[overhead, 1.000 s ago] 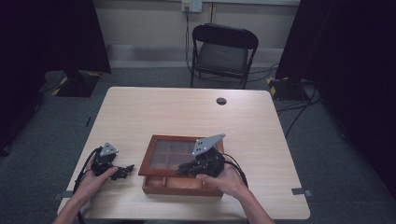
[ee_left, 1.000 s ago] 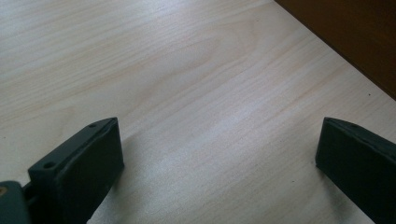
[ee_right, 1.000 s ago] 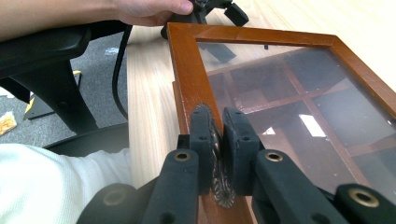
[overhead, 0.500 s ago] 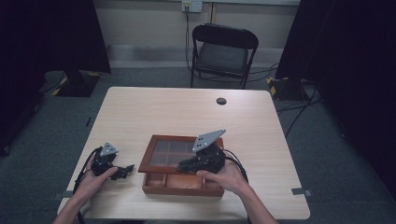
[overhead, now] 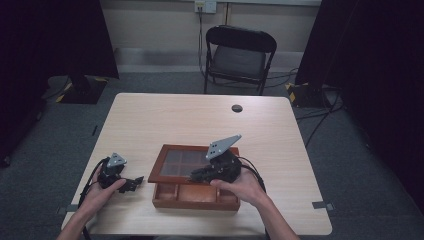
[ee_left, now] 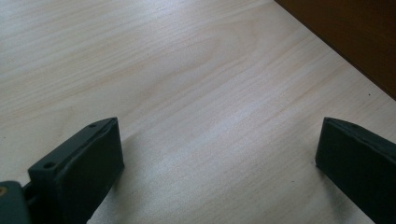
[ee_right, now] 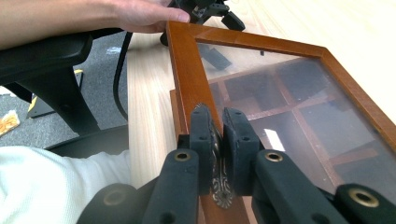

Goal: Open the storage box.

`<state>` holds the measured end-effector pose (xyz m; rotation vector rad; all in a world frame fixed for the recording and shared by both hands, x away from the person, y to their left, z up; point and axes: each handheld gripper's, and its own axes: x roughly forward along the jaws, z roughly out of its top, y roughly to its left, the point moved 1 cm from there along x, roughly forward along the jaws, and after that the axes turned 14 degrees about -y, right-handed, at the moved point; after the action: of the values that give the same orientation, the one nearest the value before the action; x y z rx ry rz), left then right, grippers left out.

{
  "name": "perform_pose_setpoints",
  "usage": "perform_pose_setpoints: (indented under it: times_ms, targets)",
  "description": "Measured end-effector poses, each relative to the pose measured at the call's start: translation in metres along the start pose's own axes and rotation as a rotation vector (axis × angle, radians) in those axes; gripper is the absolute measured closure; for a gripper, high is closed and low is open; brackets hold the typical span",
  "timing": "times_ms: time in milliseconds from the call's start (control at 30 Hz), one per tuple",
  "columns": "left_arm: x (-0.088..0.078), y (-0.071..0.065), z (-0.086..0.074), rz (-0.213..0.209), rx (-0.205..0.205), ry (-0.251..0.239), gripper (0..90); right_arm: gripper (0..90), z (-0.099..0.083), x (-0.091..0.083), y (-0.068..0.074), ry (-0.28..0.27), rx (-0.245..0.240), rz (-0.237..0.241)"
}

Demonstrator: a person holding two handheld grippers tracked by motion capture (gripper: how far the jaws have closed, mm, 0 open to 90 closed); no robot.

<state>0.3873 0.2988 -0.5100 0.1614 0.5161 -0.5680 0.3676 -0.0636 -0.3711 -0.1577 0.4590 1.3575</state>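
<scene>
Right tongs pinching the brass latch on the box lid; lift slowly in an arc. Left tongs spread, idle on desk.

A glossy reddish wooden lid frames seemingly glass panes above a matt pale wood-grain table.
</scene>
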Motion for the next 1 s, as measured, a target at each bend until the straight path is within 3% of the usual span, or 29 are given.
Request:
perform_pose_setpoints:
  times_ms: [1000]
  targets:
    - [0.0,-0.001,0.0,0.0,-0.013,-0.006,0.1,83.3,0.019,-0.006,-0.01,0.003,0.004,0.002]
